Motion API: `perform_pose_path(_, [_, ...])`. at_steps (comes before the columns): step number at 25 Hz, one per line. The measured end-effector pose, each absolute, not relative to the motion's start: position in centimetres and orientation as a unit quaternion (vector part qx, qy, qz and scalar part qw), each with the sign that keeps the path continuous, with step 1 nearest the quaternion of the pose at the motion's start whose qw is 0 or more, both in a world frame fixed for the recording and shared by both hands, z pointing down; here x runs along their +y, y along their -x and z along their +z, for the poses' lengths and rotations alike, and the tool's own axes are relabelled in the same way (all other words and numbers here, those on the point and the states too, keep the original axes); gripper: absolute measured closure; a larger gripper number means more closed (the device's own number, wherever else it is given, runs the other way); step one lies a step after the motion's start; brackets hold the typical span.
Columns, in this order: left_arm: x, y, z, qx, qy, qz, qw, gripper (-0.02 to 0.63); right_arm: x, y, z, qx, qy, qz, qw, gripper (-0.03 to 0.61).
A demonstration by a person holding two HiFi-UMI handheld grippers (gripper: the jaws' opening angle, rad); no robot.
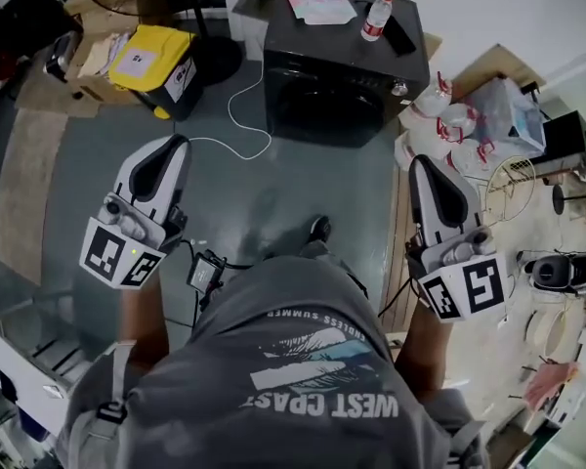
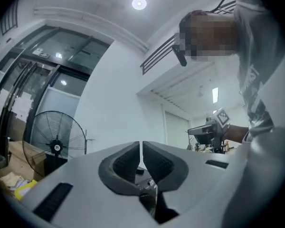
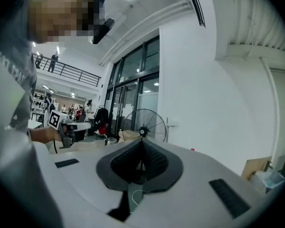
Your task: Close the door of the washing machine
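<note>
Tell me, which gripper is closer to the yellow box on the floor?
Left. The left gripper sits just below the yellow box in the head view; the right gripper is far across, near the plastic bags.

The grey floor (image 1: 273,193) between me and the washing machine (image 1: 342,66) lies open except for a white cable (image 1: 230,110), with a yellow box (image 1: 154,62) far left and plastic bags (image 1: 459,125) crowding its right.
</note>
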State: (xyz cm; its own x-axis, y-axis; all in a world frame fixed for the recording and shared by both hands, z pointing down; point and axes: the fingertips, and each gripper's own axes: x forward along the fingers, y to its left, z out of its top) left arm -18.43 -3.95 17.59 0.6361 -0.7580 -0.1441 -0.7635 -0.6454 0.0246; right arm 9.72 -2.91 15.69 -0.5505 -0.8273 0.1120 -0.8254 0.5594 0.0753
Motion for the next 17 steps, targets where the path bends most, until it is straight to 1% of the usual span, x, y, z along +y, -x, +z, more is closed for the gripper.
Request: perform_pose_path(17, [-3.5,15.6,19.3,0.365,0.928,0.068,0.001,0.58,-1.0,-9.6,16.1,-0.871,-0.485,-0.003,0.077,0.552])
